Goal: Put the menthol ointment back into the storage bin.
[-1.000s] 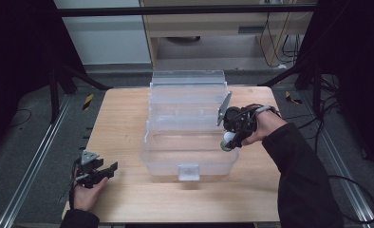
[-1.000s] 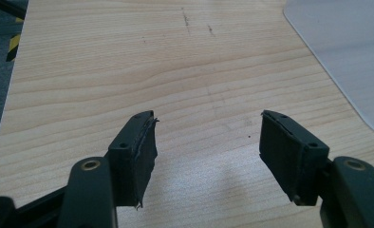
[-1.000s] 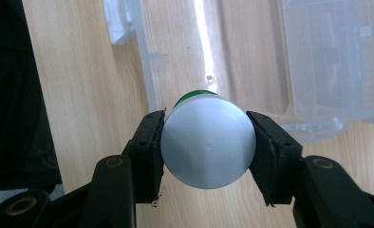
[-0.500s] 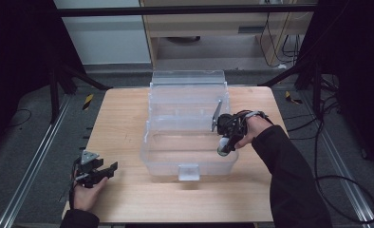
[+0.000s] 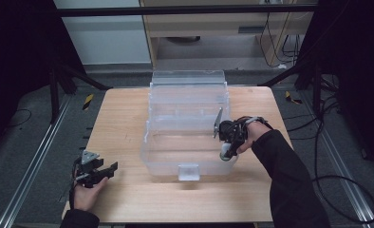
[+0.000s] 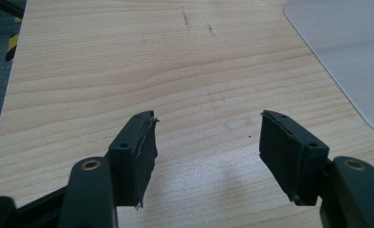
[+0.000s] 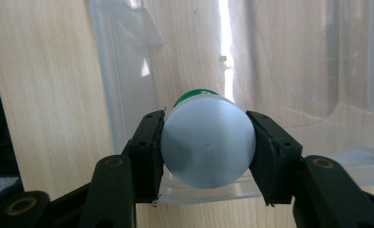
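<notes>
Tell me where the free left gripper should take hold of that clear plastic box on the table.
Probably the near-left rim of the clear plastic box, coming from the left side where the open left gripper already rests. The wall there is thin and upright, so one jaw can slip inside, one outside. The right gripper holds a white bottle at the far side.

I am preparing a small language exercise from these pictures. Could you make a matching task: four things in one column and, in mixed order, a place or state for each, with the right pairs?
Things:
1. left gripper
2. right gripper
3. plastic box
4. bottle

Places or states:
A. clear, in the middle of the table
B. open, over bare wood
C. white with a green part, held between two jaws
D. shut, at the box's right edge

Pairs: 1-B, 2-D, 3-A, 4-C
</notes>
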